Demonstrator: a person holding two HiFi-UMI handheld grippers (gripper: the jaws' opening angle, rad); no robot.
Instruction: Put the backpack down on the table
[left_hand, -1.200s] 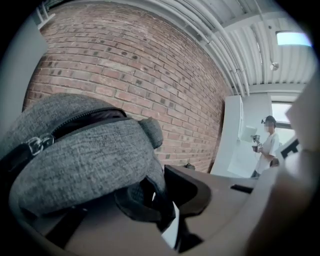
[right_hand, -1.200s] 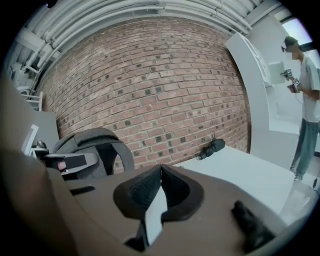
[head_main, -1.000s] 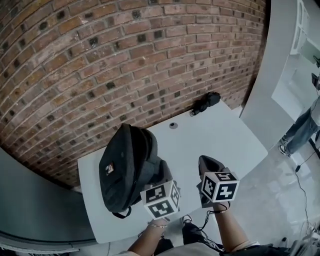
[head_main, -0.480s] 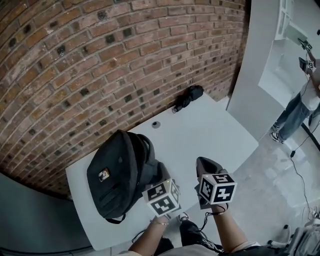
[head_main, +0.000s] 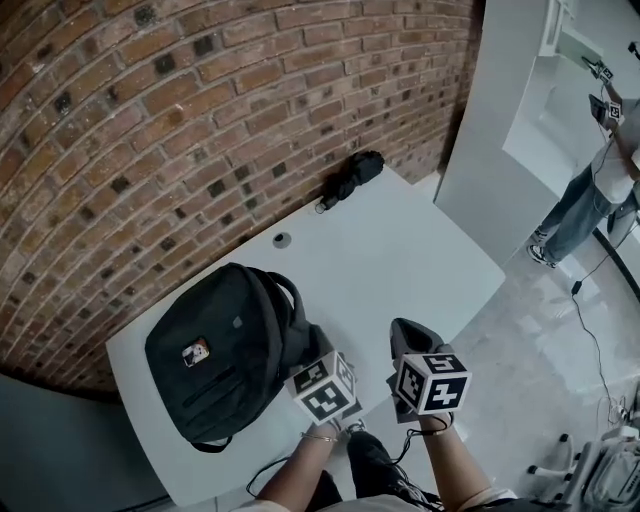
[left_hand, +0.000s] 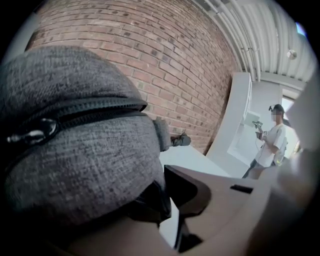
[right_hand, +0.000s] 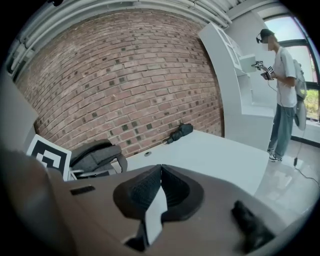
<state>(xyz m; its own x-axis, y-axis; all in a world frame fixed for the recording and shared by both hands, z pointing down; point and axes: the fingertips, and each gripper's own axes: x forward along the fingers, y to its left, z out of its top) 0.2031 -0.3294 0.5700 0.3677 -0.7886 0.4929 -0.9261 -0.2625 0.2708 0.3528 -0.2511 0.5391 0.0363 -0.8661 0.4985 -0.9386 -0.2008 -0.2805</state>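
- Head view: the backpack (head_main: 215, 350) lay front side up over the near left part of the tabletop (head_main: 400, 260). The left tool (head_main: 315, 358) met its near right edge. The right tool (head_main: 408, 330) hung just to the right, apart from the backpack, above the tabletop's near edge.
- Left gripper view: the left tool's jaws pinched a dark fold of the backpack, whose grey body filled the left side.
- Right gripper view: the right tool's jaws were pressed together with nothing between them; the backpack lay farther off to their left.
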